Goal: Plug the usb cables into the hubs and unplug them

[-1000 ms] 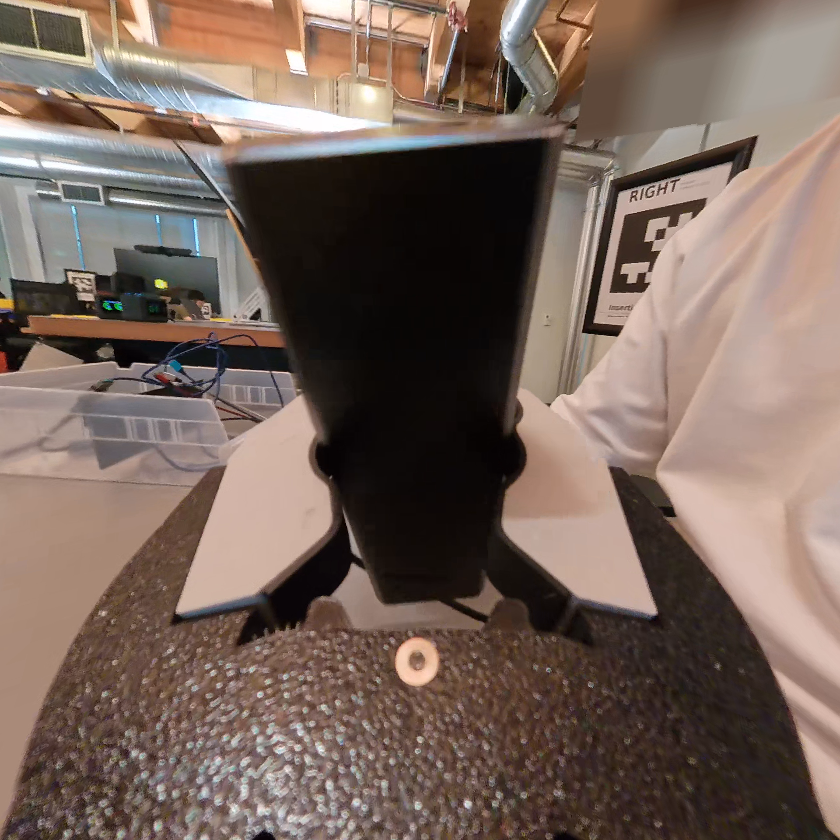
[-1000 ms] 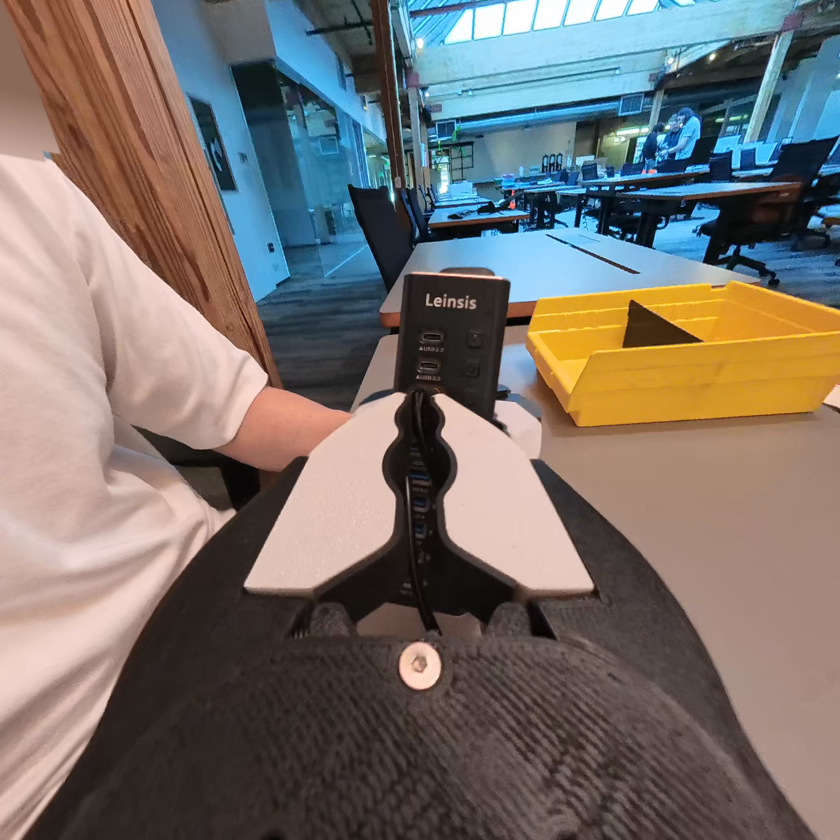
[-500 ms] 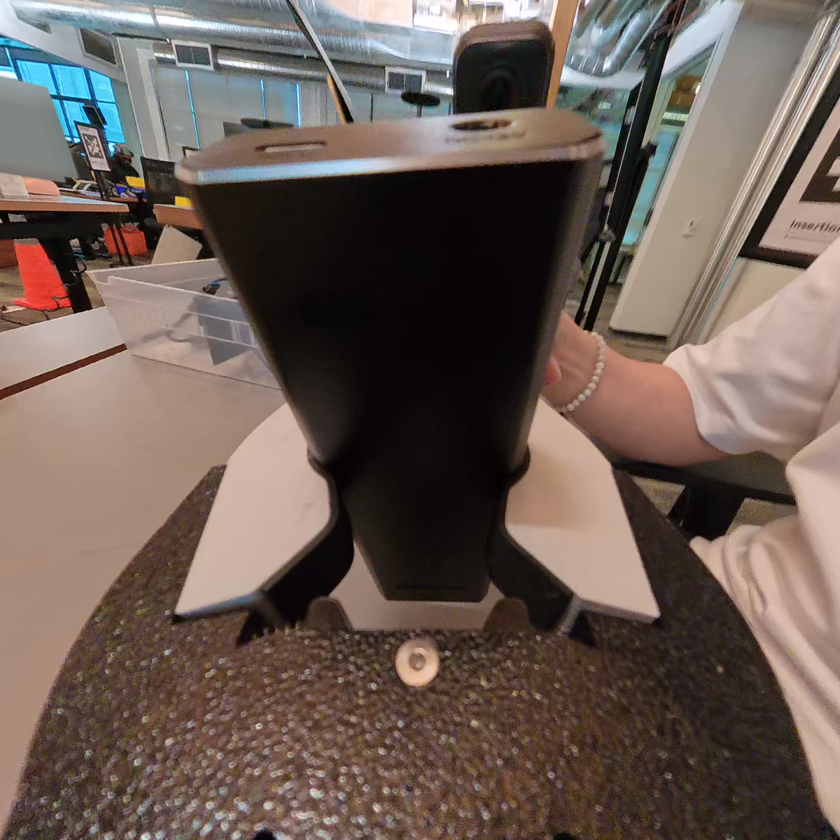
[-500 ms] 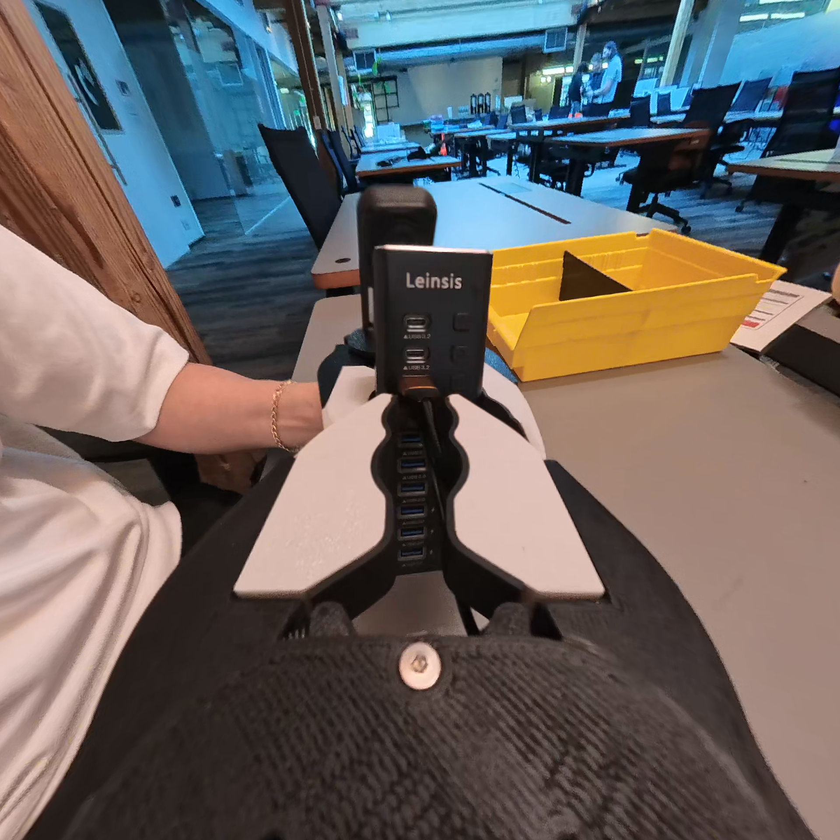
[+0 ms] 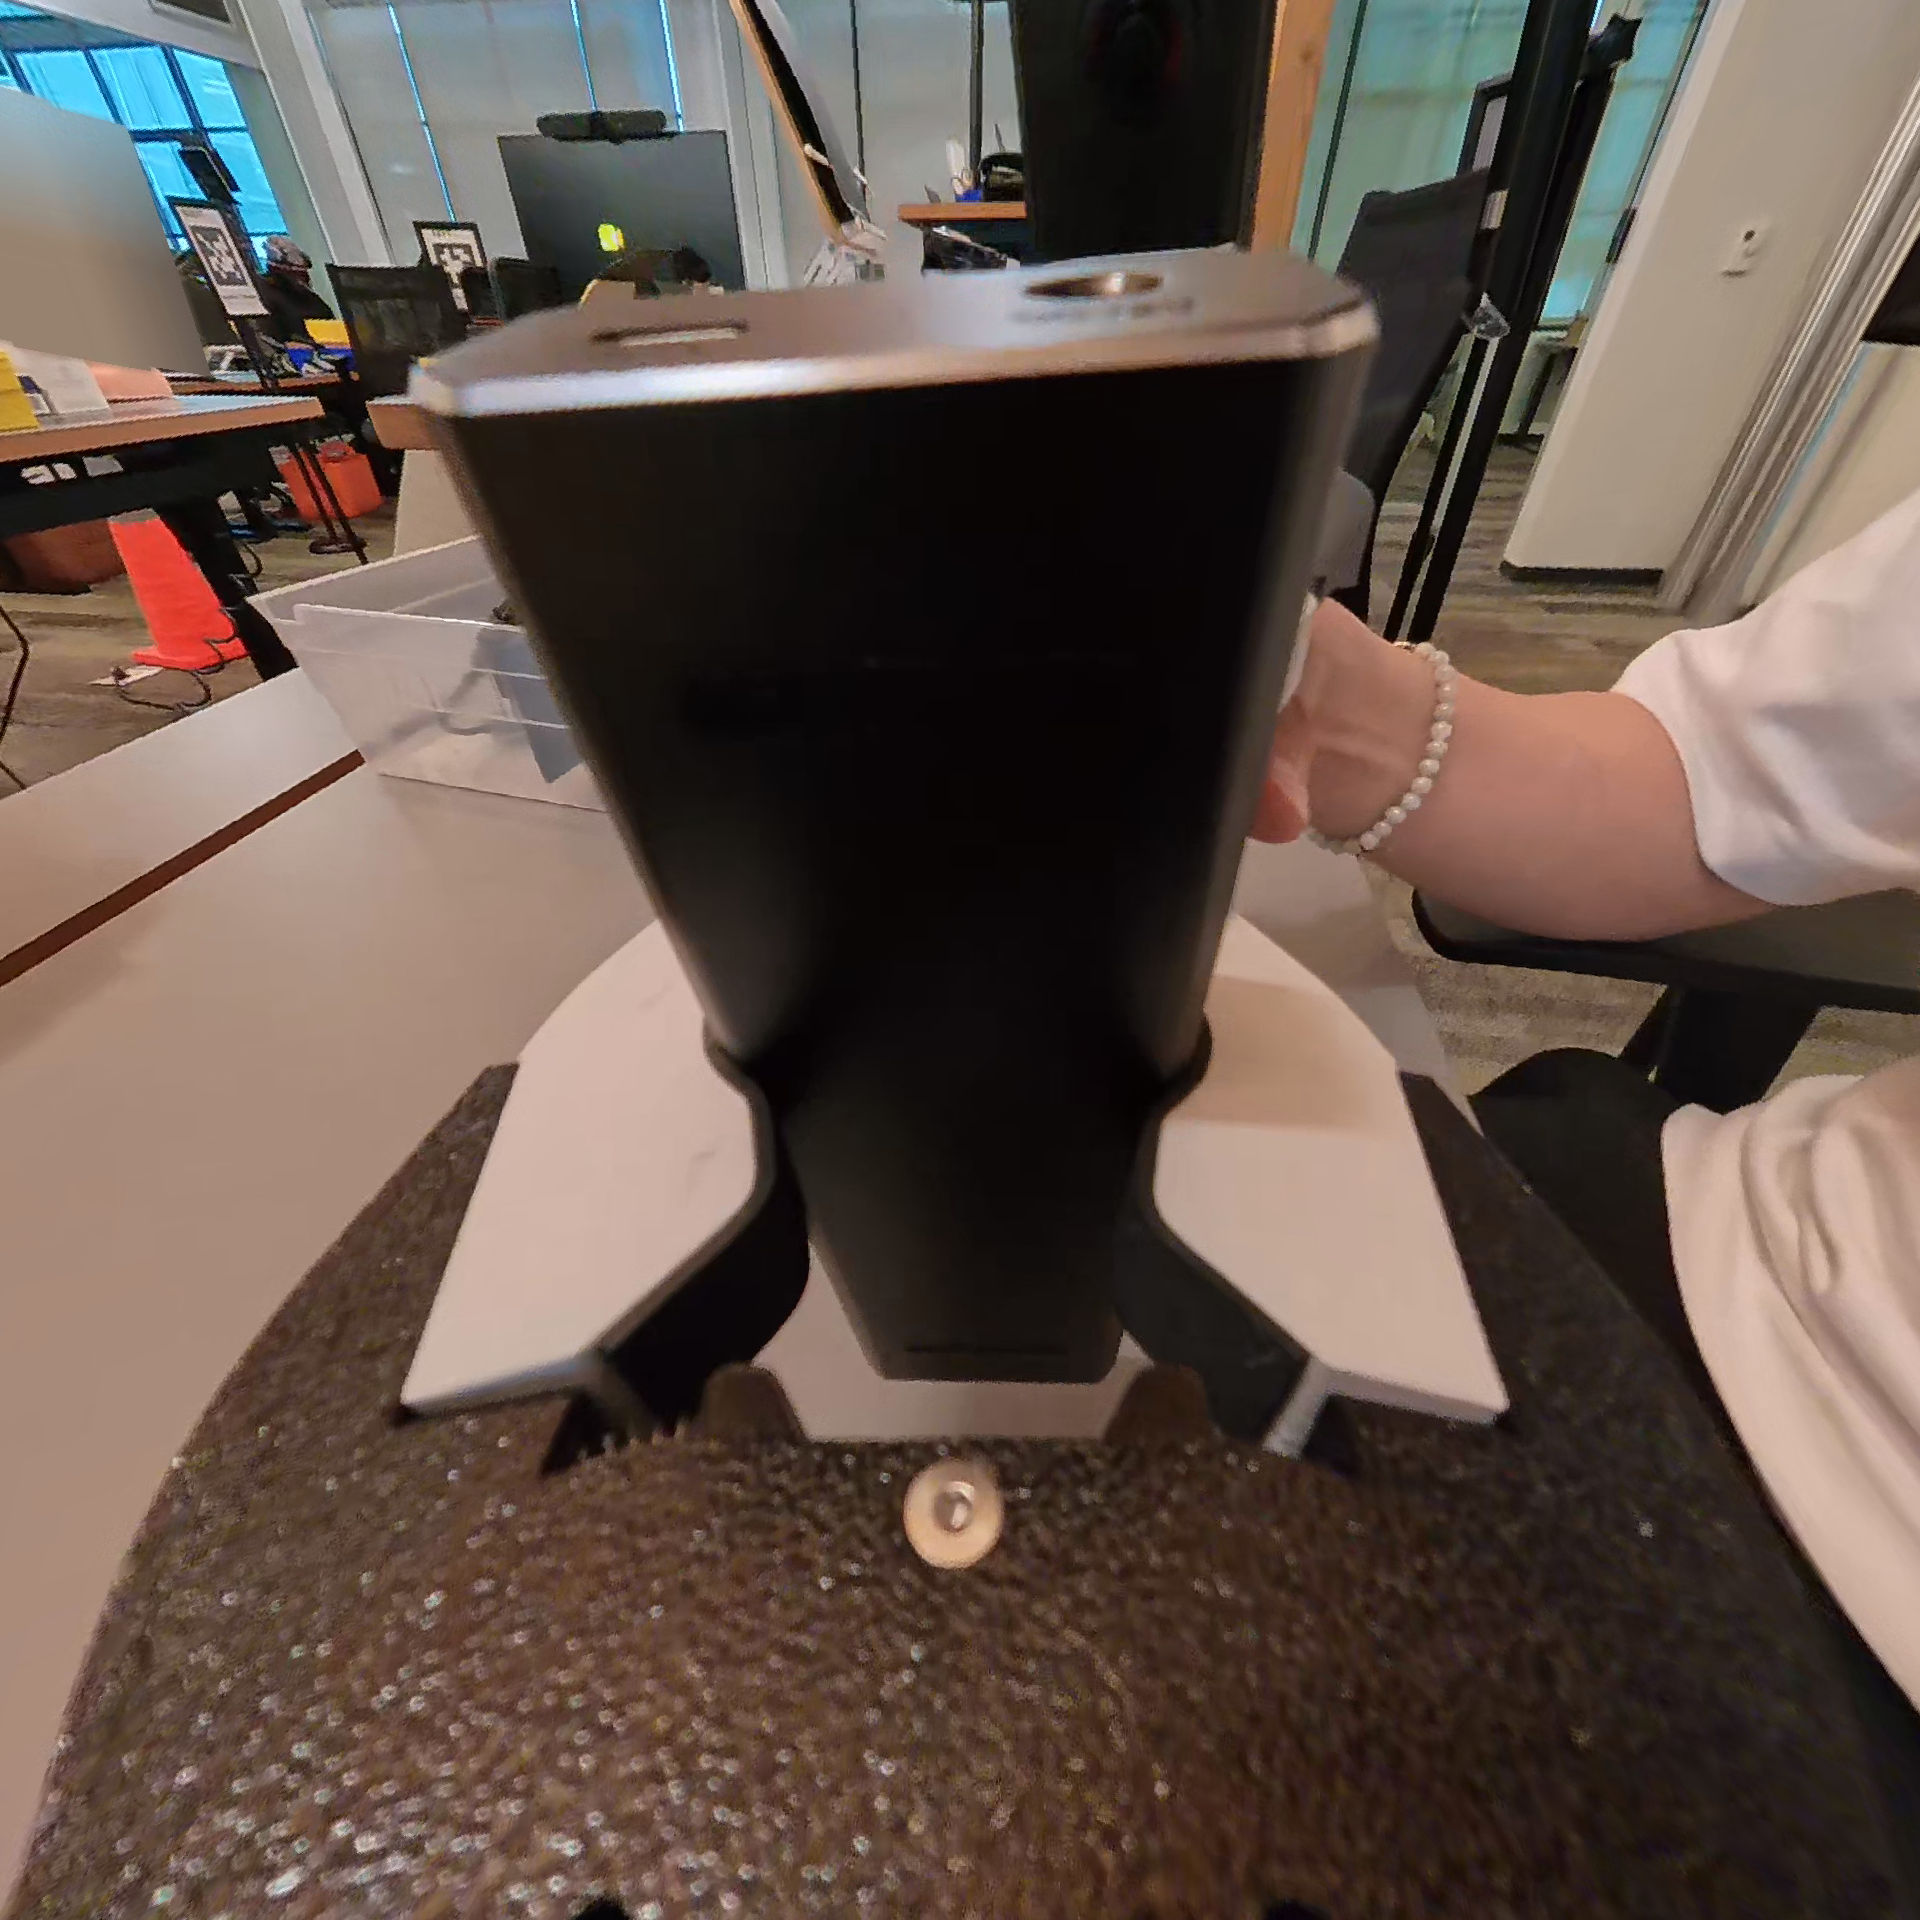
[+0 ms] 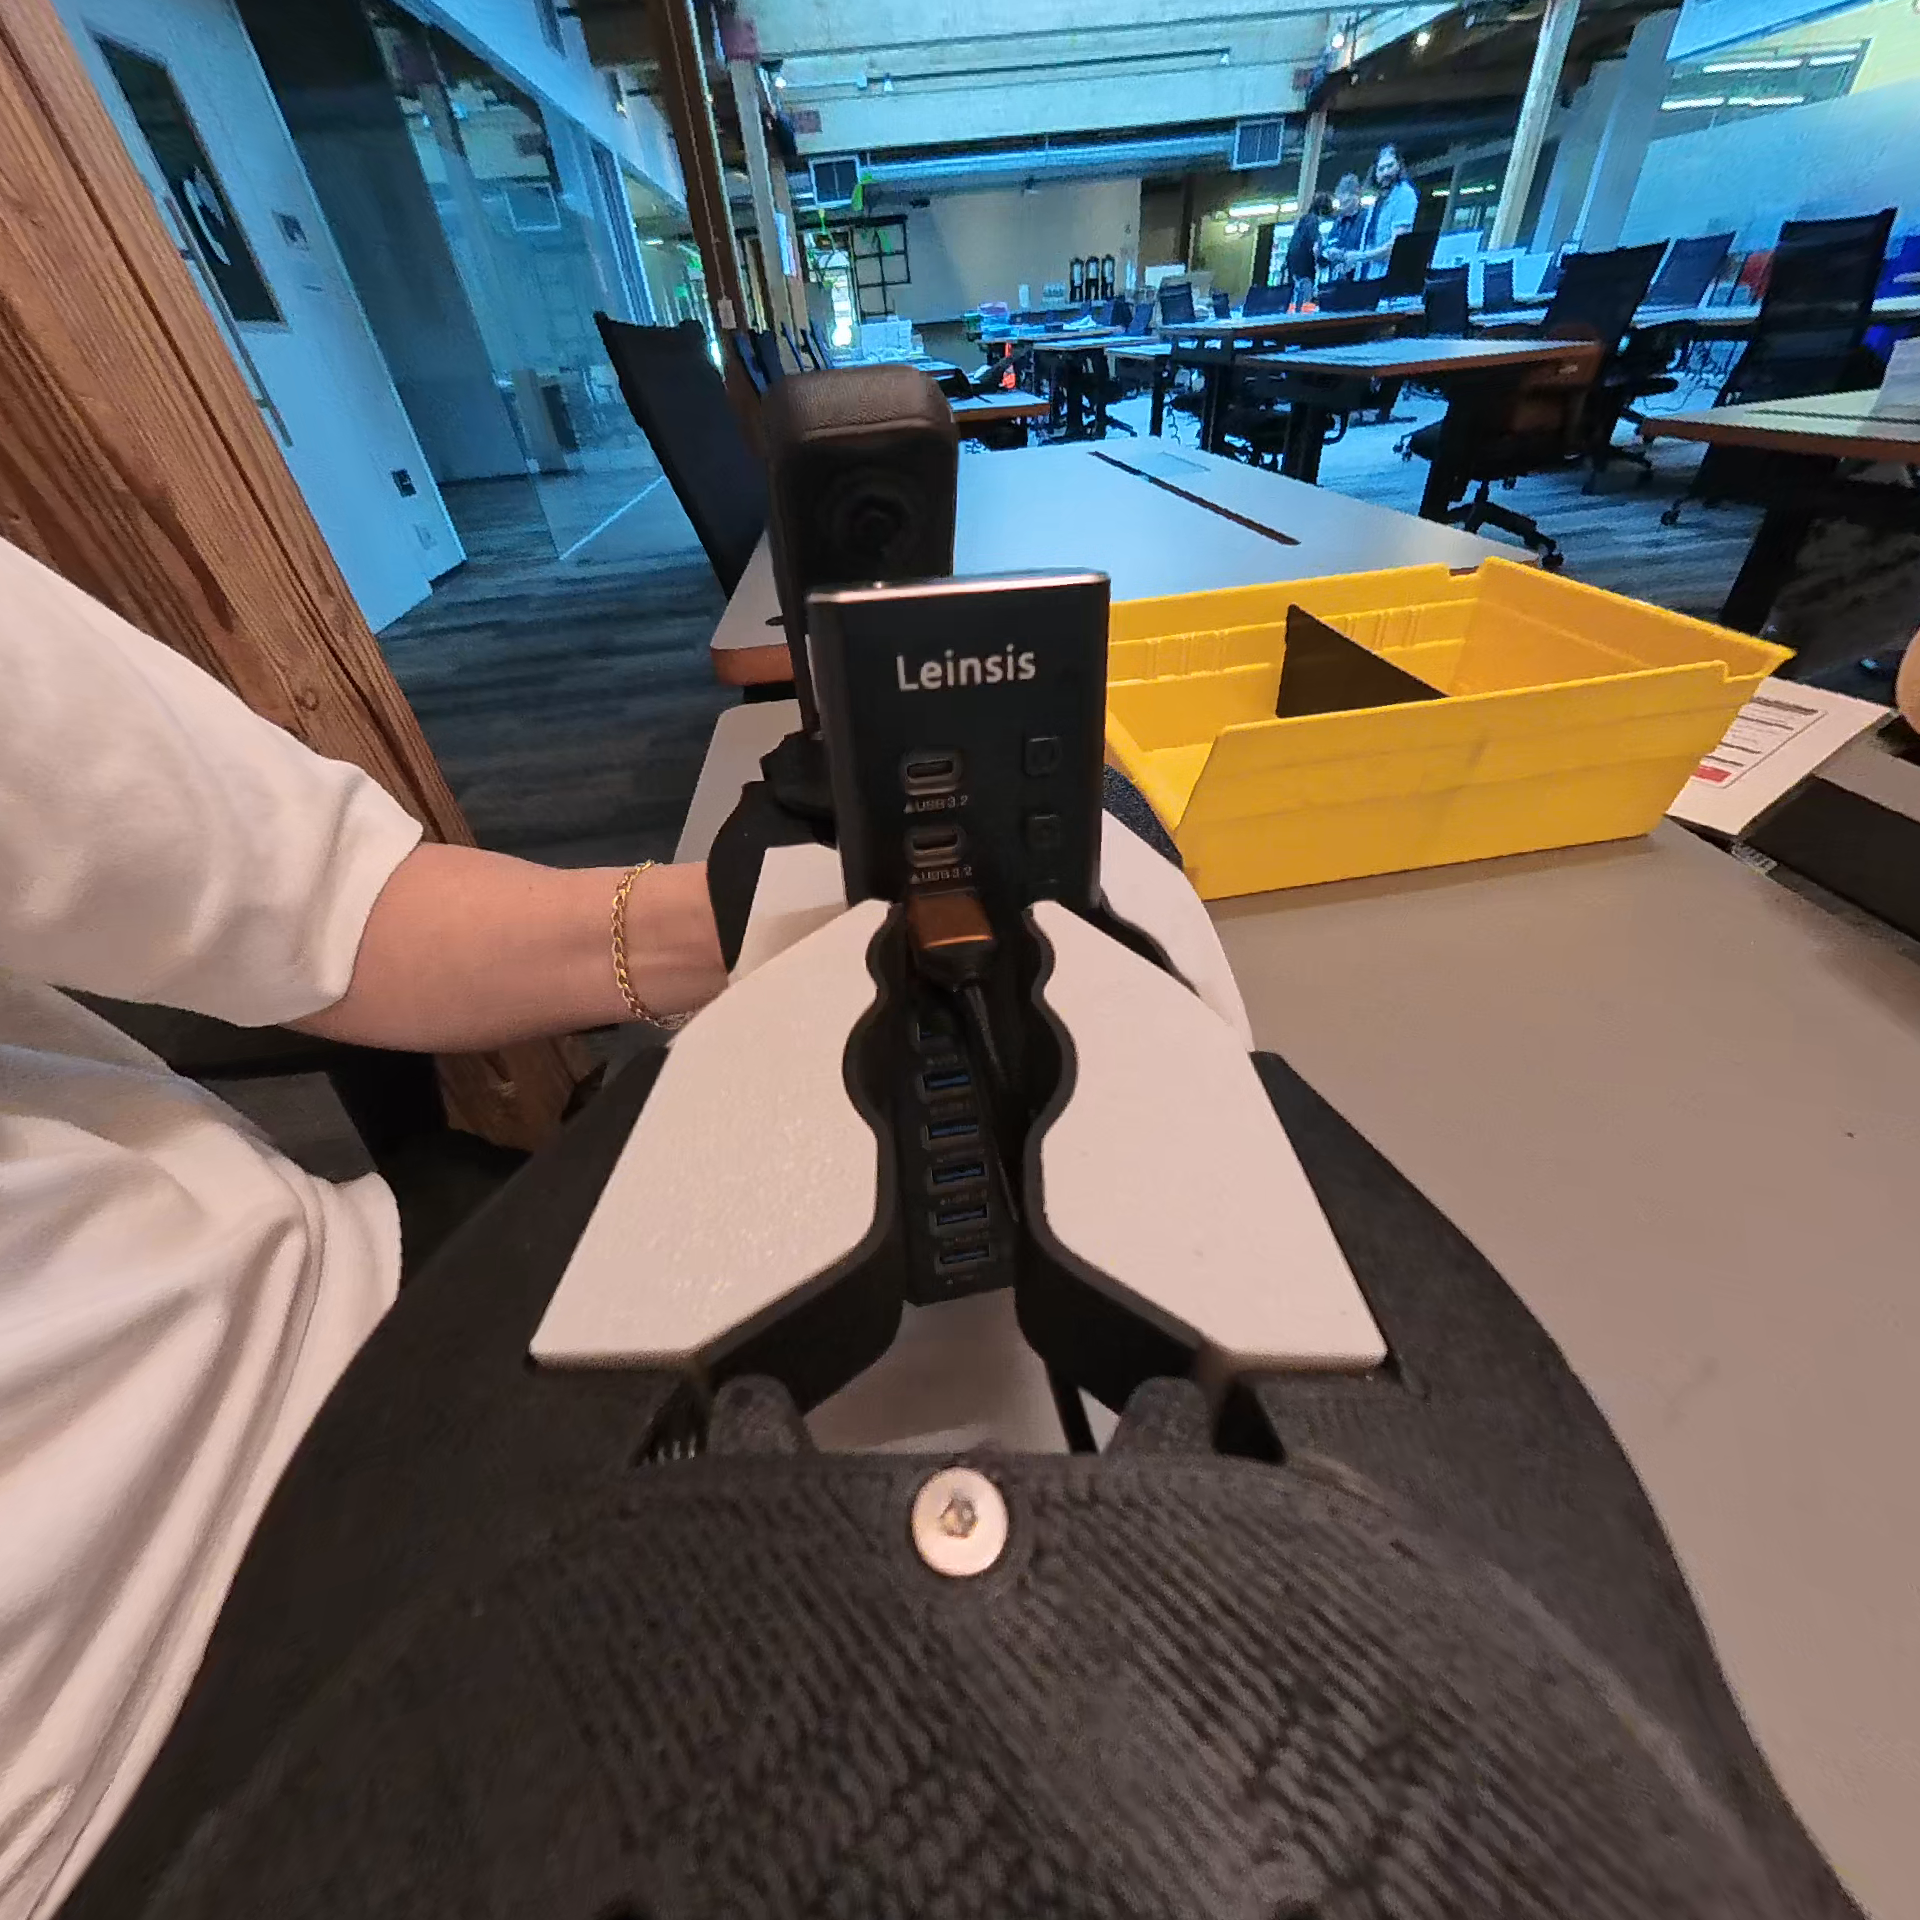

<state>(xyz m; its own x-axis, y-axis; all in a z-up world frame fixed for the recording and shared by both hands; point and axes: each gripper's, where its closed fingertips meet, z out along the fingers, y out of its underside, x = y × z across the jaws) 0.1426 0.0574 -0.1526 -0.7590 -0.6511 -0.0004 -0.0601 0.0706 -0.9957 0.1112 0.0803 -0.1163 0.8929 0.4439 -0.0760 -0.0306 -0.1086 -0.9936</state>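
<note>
While the left hand-held gripper (image 5: pixel 956 1049) clamps the black hub (image 5: pixel 914 748), the right hand-held gripper (image 6: pixel 961 935) pinches its plugged-in cable (image 6: pixel 971 997)

The left gripper (image 5: pixel 956 1049) points up, and its two white fingers (image 5: pixel 623 1226) squeeze the sides of a black hub (image 5: pixel 914 727). The right gripper (image 6: pixel 961 925) points at the hub's front. Its fingers (image 6: pixel 748 1122) sit close together around a thin black cable (image 6: pixel 982 1029). Both bare forearms reach forward from white sleeves.

an open-plan office: rows of desks (image 6: pixel 1382 364) and office chairs (image 6: pixel 1813 301).
</note>
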